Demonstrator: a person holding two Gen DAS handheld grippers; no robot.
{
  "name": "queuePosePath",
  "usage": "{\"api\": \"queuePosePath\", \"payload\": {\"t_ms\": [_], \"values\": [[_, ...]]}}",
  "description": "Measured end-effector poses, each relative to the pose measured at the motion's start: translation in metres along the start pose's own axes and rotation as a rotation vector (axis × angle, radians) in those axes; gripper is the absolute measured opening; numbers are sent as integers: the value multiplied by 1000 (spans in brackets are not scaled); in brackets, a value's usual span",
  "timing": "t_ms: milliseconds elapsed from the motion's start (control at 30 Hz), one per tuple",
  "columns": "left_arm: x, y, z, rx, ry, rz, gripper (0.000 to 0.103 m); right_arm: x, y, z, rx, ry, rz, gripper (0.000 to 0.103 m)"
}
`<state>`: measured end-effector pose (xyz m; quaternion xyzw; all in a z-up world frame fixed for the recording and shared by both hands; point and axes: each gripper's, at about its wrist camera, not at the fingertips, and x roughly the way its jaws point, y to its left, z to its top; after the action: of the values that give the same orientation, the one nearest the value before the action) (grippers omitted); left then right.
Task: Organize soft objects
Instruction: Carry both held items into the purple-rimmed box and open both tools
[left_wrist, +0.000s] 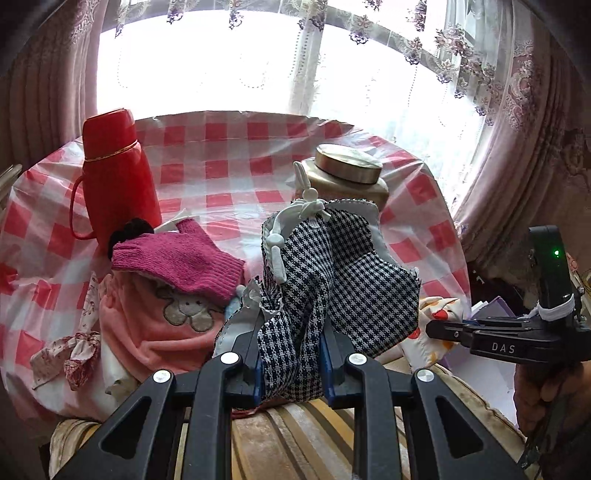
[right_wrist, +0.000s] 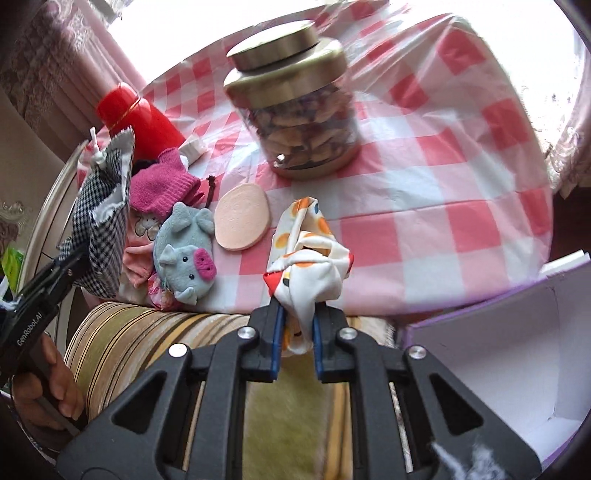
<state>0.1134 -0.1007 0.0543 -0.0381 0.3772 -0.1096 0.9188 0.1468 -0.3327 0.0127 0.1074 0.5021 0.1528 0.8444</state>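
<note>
While several soft items are still lying on the surface (right_wrist: 424, 192), left claw (left_wrist: 291, 354) is gripping houndstooth pouch (left_wrist: 332, 280); right claw (right_wrist: 297, 332) is clenching dotted cloth (right_wrist: 310, 269); sorting looks early.

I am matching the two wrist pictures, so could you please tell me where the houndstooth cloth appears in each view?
Left wrist view: the houndstooth cloth fills the lower middle, clamped in the left claw.
Right wrist view: the same cloth hangs at the left edge, beside the magenta glove.
Shared landmark: the gold-lidded jar on the checked tablecloth, behind the cloth in the left view and top centre in the right view.
</note>
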Motion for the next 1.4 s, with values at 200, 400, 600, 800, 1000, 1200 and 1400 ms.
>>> {"api": "queuePosePath", "payload": {"t_ms": [200, 400, 600, 800, 1000, 1200, 1400], "values": [[-3, -41, -7, 36, 29, -88, 24, -46, -30, -19, 40, -74, -73, 16], [-2, -90, -15, 75, 81, -211, 24, -84, -67, -35, 96, -130, -147, 16], [0, -142, -30, 138, 143, -311, 24, -119, -103, -53, 159, -193, -253, 16], [-2, -191, -43, 210, 196, -419, 64, -144, -133, -67, 221, -238, -345, 45], [-14, -211, -47, 293, 157, -414, 83, -159, -141, -74, 228, -302, -414, 81], [-18, -198, -39, 282, 110, -334, 83, -163, -123, -74, 142, -337, -427, 91], [-36, -154, -21, 191, 5, -200, 83, -171, -89, -66, 50, -446, -420, 103]]}}
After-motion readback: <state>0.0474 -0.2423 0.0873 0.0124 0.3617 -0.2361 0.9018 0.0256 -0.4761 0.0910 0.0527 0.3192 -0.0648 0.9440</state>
